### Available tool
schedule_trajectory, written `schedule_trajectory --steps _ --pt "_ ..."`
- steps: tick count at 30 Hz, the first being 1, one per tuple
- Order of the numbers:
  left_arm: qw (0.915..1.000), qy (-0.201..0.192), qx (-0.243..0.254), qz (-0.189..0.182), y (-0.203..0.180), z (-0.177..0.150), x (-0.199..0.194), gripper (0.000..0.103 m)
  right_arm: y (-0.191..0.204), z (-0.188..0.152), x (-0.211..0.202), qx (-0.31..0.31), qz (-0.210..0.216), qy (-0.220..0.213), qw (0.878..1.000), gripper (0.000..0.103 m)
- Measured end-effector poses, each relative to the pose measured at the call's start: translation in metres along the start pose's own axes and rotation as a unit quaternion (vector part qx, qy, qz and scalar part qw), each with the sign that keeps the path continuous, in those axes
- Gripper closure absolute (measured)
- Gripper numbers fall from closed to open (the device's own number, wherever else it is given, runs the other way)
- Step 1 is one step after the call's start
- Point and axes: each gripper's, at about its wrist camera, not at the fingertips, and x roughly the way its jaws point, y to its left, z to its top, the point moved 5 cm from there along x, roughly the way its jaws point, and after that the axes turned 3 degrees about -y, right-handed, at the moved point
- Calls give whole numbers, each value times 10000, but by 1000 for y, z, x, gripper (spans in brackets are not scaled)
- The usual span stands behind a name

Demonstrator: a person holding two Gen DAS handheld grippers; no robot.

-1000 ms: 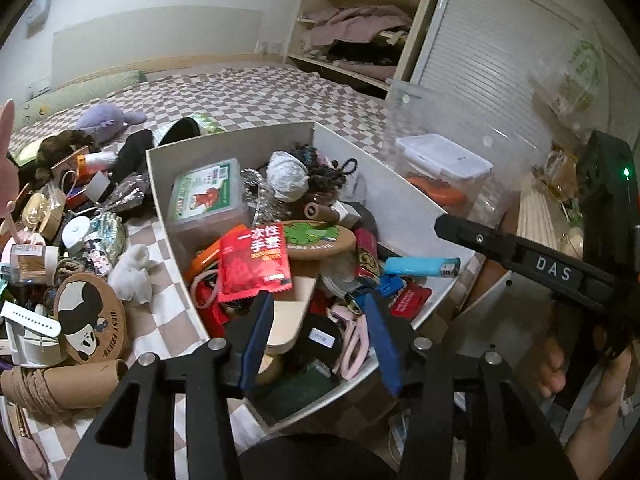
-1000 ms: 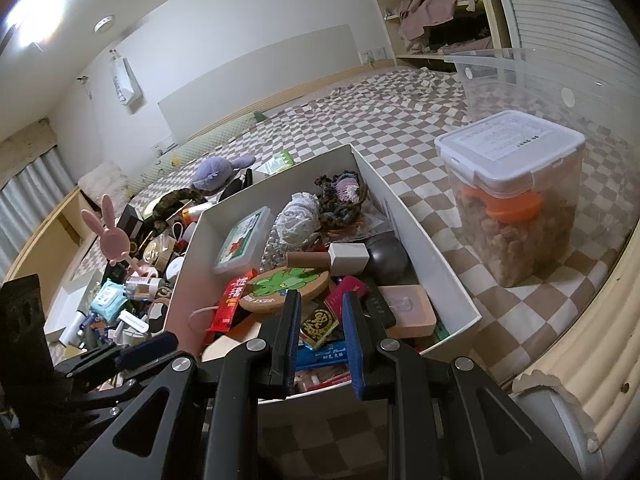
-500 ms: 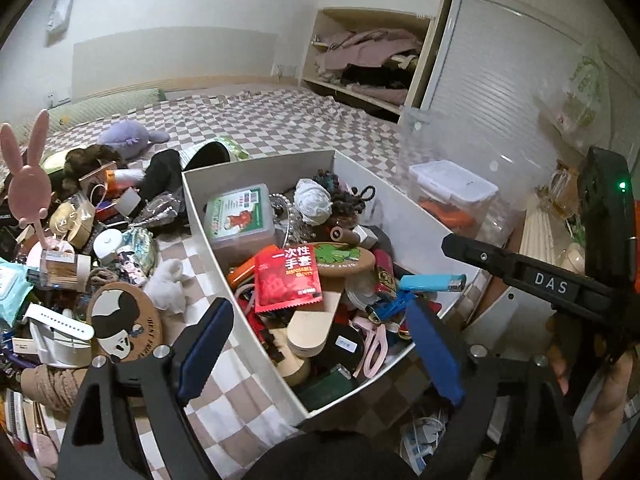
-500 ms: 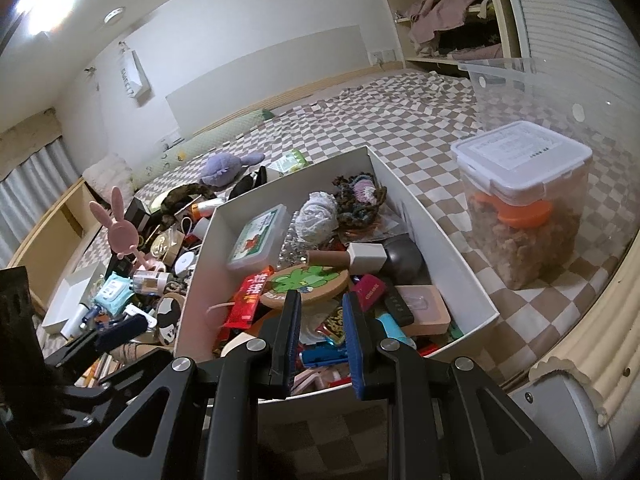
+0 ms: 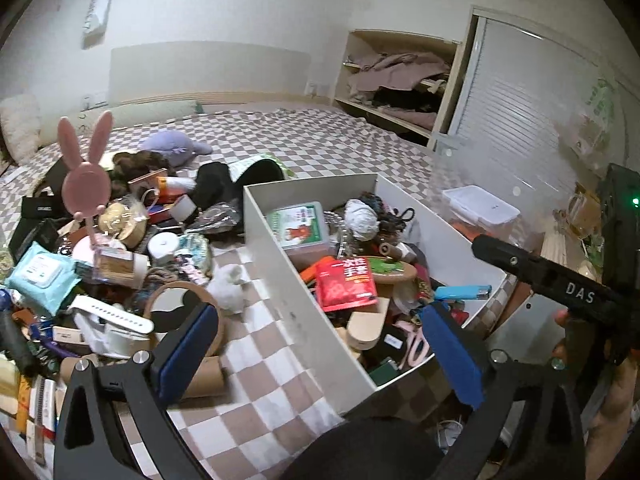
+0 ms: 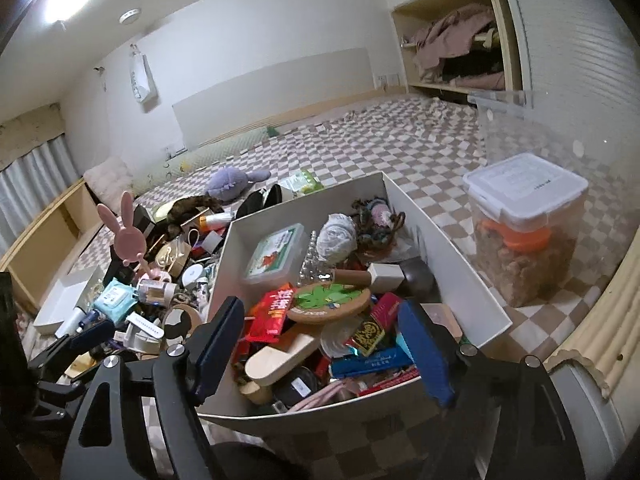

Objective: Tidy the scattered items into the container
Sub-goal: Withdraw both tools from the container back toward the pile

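Right gripper (image 6: pixel 324 356), near-shut 0.5 s ago, now spread wide, empty, above white box (image 6: pixel 460 264). Left gripper (image 5: pixel 320 356) still wide, box edge beneath it.

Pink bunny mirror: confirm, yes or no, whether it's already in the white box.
No: the bunny mirror stands upright in the clutter left of the white box, outside its wall.

The left tool (image 5: pixel 320 350) is held with its two blue-padded fingers (image 5: pixel 188 354) spread wide, nothing between them. The right tool (image 6: pixel 322 346) is spread just as wide and empty too. Off to the left tool's right, the person's hand (image 5: pixel 614 396) grips the right tool's handle.
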Motion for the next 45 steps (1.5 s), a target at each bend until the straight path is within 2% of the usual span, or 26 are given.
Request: schedule_trajectory --steps 3,6,9,19,22,26,28,33,36,41,45 --pt "10000 -51 -59 30 8 1 -7 1 9 1 -5 -76 4 -336 9994 0" --pt "9996 -172 -77 214 16 1 -15 1 23 2 -14 -224 23 -815 9964 0" --pt "9980 -284 -41 556 26 2 -21 1 39 2 -17 -363 136 -982 9944 0" --pt "9920 -469 -77 1167 72 -1 -48 1 104 -15 3 -1417 344 -452 9883 0" --pt "9907 -412 -83 1296 87 -4 -56 1 117 -19 7 -1425 569 -329 9876 0" --pt "9918 -370 -202 1209 111 -9 -70 1 137 -24 15 -1345 920 -64 9866 0" --pt "9914 -382 -86 1252 120 -11 -77 1 147 -28 18 -1297 1107 72 9853 0" --pt "9899 -362 -42 1372 144 -16 -94 1 173 -36 22 -1504 1286 104 9802 0" --pt "9870 -330 -99 1570 165 -20 -105 1 193 -44 25 -1784 1367 62 9744 0" --pt "9778 -232 -104 2079 207 -31 -121 1 231 -60 25 -2384 1731 -46 9556 0" --pt "9761 -60 -114 2170 237 -39 -133 1 256 -73 30 -2690 1911 71 9439 0"
